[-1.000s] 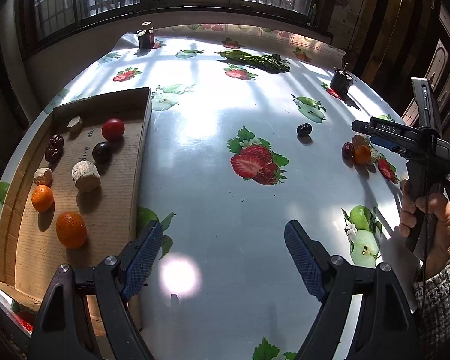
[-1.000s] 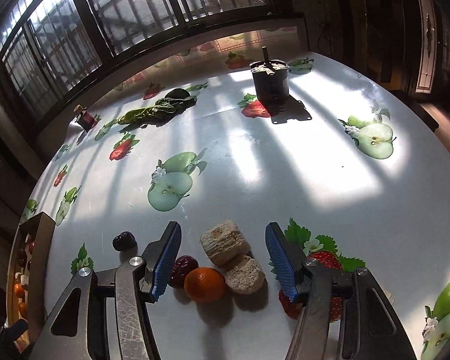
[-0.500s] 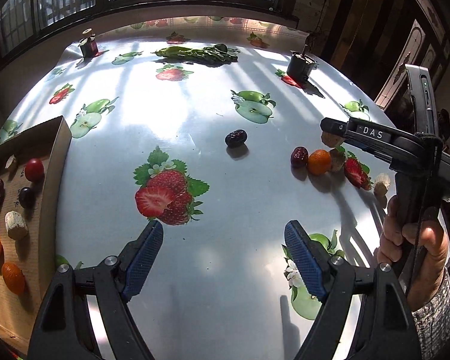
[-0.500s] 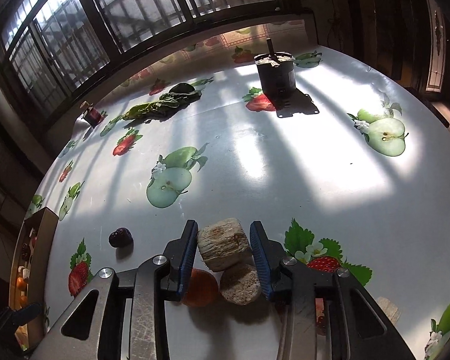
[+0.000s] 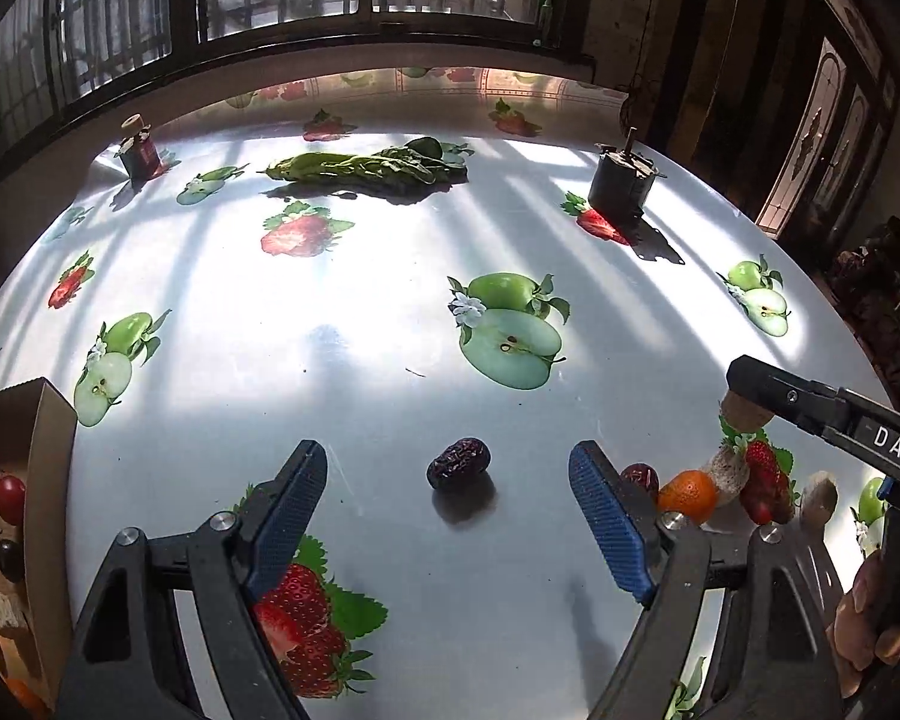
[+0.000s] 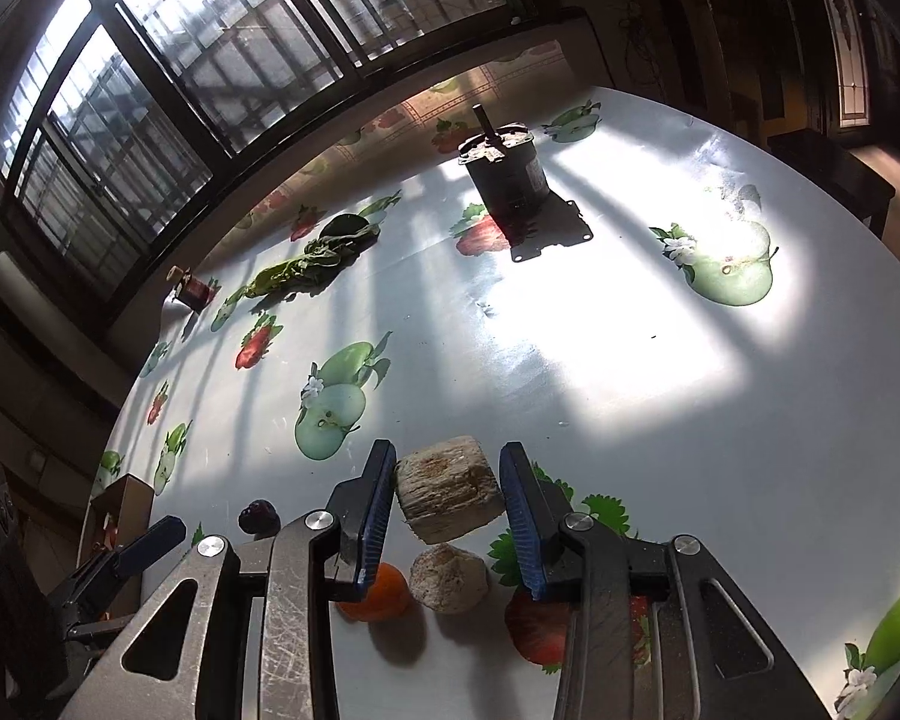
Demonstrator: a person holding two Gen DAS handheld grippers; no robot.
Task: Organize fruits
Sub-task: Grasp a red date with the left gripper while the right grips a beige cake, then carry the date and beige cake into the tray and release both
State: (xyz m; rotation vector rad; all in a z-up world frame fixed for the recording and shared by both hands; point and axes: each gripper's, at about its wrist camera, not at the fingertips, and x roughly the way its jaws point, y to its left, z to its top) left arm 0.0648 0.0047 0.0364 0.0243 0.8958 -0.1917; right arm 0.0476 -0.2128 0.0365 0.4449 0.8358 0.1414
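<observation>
A dark wrinkled date (image 5: 459, 463) lies on the table between the fingers of my left gripper (image 5: 449, 456), which stands open and clear of it. My right gripper (image 6: 448, 483) is shut on a pale beige chunk (image 6: 450, 489); its pads press both sides. Just under that grip lie a second pale chunk (image 6: 448, 576) and an orange (image 6: 375, 597). In the left wrist view the right gripper (image 5: 750, 387) comes in from the right, above the orange (image 5: 687, 495) and a dark red date (image 5: 641, 477). A cardboard box (image 5: 48, 420) at the left edge holds several fruits.
A black motor-like can (image 5: 621, 186) stands at the back right, leafy greens (image 5: 366, 168) at the back middle, a small jar (image 5: 141, 150) at the back left. A person's hand (image 5: 870, 642) grips the right tool. The tablecloth bears printed apples and strawberries.
My left gripper has swept right, from beside the box to the dark date, still open. My right gripper has closed on the pale chunk.
</observation>
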